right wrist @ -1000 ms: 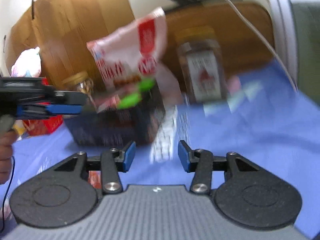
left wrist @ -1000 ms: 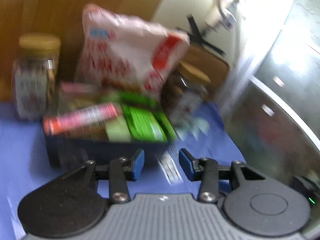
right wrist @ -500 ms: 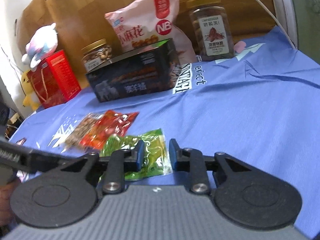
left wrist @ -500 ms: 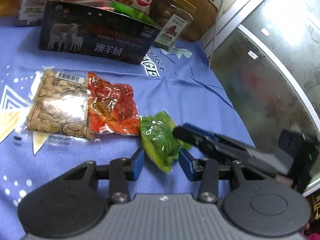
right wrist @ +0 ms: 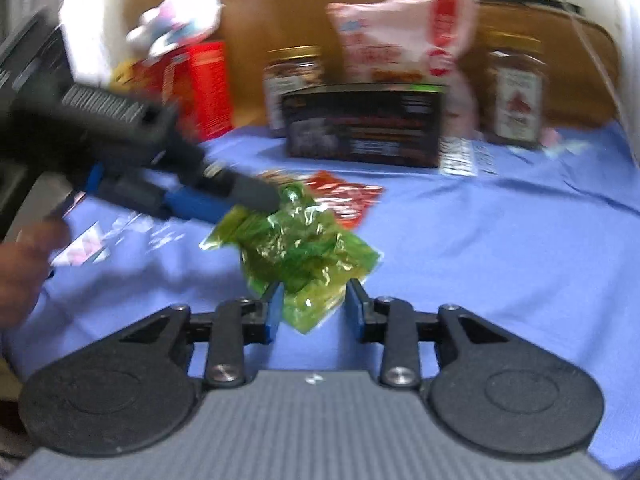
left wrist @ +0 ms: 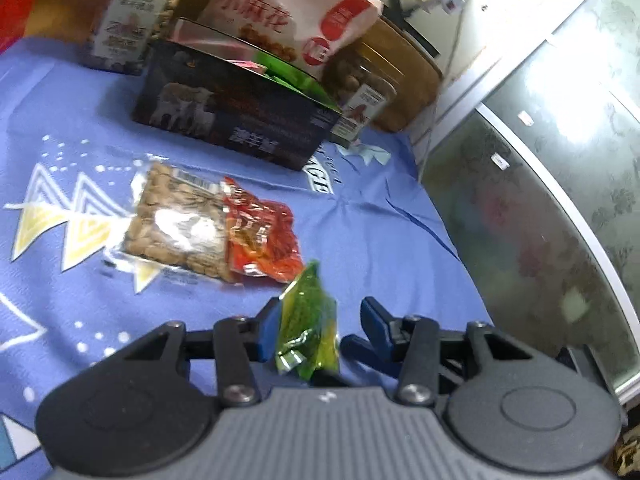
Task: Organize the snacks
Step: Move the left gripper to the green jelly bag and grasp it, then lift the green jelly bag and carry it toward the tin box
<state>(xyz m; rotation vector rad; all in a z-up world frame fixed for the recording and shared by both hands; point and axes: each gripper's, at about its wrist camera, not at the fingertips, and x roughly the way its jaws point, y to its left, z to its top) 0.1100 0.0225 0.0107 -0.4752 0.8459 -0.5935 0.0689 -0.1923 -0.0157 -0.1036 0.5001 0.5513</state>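
I am working over a blue cloth [left wrist: 384,216] printed with white and yellow triangles and dots, which is covering the whole surface in front of me. The green packet [right wrist: 296,240] is lying crumpled on that cloth, nearest to me, and both of my tools are meeting at it. My left gripper [left wrist: 316,326] is opening its jaws, with one end of the green packet standing up between them; its left finger is touching the wrapper, but I cannot tell whether the pads are pressing it. My right gripper [right wrist: 314,306] is also opening, and the near corner of the same packet is sitting between its blue fingers [right wrist: 275,308] without a clear squeeze. In the right wrist view my left tool is reaching in from the left side, its tips at the far end of the packet.

Just beyond the packet a red packet [left wrist: 260,236] is lying flat, touching a clear bag of nuts [left wrist: 180,224]. Farther back a dark box [left wrist: 236,116] is standing open on the cloth, with a pink-and-white snack bag [left wrist: 288,24] leaning behind it and a jar [left wrist: 132,28] on either side. A red carton [right wrist: 208,84] with a soft toy [right wrist: 180,28] on top is standing at the far left. Brown wood is rising behind everything, and a grey patterned panel [left wrist: 560,184] is running along the right edge.
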